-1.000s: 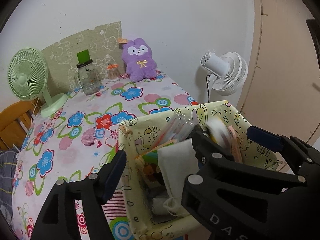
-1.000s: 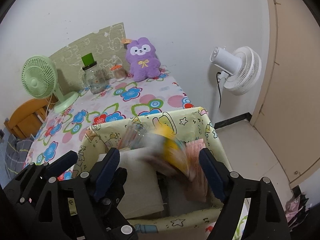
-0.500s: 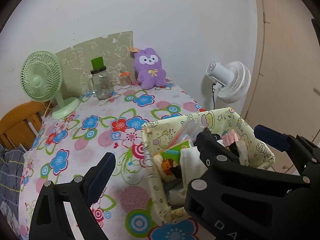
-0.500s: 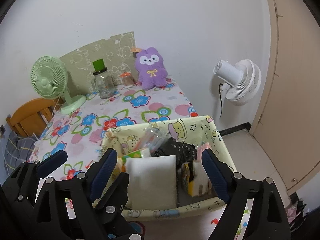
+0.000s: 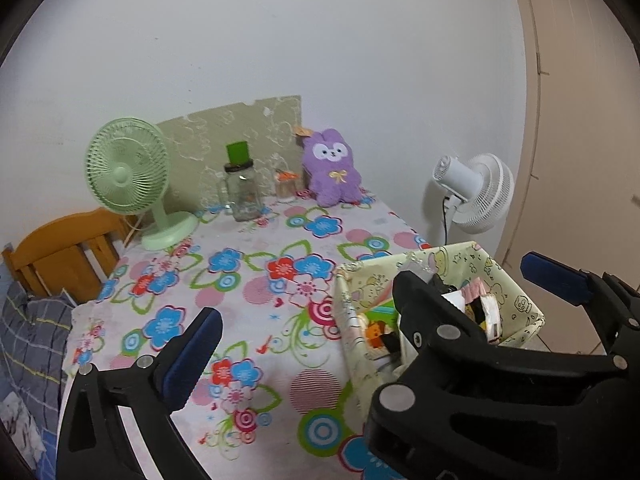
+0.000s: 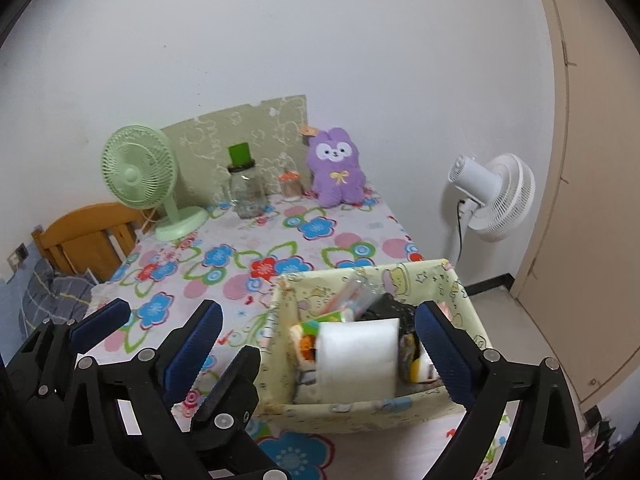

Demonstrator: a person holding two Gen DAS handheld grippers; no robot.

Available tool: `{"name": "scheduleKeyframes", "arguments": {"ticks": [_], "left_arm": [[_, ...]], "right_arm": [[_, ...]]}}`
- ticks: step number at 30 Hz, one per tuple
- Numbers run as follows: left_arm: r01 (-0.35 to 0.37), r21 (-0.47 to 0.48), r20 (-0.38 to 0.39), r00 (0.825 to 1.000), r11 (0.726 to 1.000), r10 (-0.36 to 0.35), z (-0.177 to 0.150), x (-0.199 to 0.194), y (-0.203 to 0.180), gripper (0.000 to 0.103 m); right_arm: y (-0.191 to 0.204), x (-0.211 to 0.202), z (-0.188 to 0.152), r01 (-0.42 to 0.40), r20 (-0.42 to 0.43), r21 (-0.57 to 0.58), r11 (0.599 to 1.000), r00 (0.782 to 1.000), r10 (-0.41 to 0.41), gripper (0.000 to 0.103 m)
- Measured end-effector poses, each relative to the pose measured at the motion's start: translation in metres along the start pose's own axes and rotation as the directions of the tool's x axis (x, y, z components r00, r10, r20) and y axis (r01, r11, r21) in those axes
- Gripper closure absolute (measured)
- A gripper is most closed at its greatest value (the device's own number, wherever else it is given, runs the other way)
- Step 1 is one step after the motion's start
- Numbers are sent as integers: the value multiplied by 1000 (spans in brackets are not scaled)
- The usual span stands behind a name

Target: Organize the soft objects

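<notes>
Both grippers backed up and away from the fabric bin (image 6: pixel 362 408); items that were blurred mid-drop a second ago now lie inside it. Right gripper (image 6: pixel 320 340) and left gripper (image 5: pixel 370 308): jaws just opened wide, nothing between them. Bin sits on the floral tablecloth (image 5: pixel 256 272) ahead of the right gripper; white foam block (image 6: pixel 358 350) inside. Purple plush (image 6: pixel 338 168) stands against the far wall.
</notes>
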State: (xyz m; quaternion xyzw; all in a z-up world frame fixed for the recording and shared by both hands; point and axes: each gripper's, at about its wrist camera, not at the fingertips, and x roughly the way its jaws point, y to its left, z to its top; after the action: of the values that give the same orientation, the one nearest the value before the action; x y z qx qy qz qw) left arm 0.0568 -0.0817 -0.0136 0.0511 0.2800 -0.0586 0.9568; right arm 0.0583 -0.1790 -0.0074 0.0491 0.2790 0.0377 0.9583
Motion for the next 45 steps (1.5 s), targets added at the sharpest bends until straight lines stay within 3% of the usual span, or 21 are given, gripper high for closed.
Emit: {"name": "scheduleKeyframes", "arguments": {"ticks": [13, 25, 45], "left_arm": [[-62, -68, 74, 995, 996, 67, -11, -46, 47, 0], [-142, -137, 113, 981, 980, 158, -27, -82, 91, 0], [-163, -201, 128, 973, 966, 191, -42, -99, 118, 0]], "right_arm": [[40, -43, -2, -31, 105, -40, 999, 994, 35, 1], [66, -65, -12, -86, 138, -48, 995, 986, 92, 0], [71, -83, -23, -69, 160, -47, 997, 984, 75, 0]]}}
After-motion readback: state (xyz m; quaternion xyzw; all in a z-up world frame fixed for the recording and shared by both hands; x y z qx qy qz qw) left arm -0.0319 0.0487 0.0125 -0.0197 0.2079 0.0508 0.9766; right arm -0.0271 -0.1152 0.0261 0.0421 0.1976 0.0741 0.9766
